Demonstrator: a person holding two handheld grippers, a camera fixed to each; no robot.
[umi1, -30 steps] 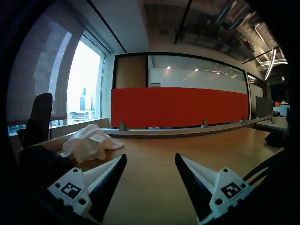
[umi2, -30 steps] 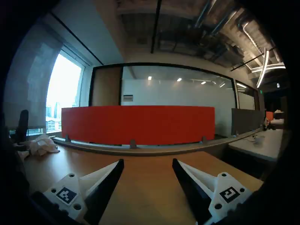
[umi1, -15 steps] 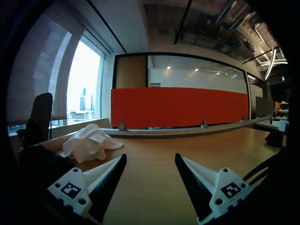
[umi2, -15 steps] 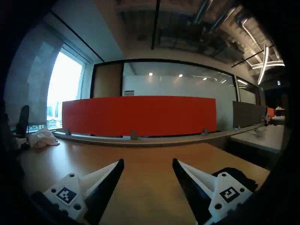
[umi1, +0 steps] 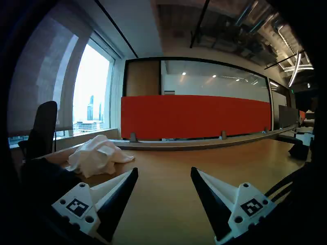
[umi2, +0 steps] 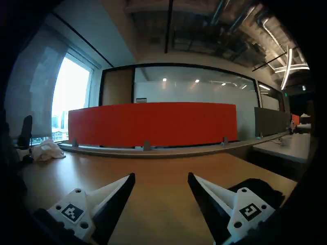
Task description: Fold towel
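A crumpled white towel [umi1: 97, 155] lies in a heap on the wooden table [umi1: 171, 196], ahead and to the left of my left gripper [umi1: 163, 173], which is open with nothing between its fingers. From the right gripper view the same towel [umi2: 47, 150] is small and far off at the left edge of the table [umi2: 159, 192]. My right gripper [umi2: 160, 176] is open too and holds nothing.
A red divider panel [umi1: 195, 116] runs along the table's far edge. A dark office chair [umi1: 41, 132] stands left of the towel by the window. A black object [umi2: 261, 190] lies on the table near the right finger in the right gripper view; another dark item [umi1: 299, 150] sits far right.
The right gripper's view has lifted and tilted down a little, so more of the table and the black object at lower right have come into sight. The left gripper has stayed still.
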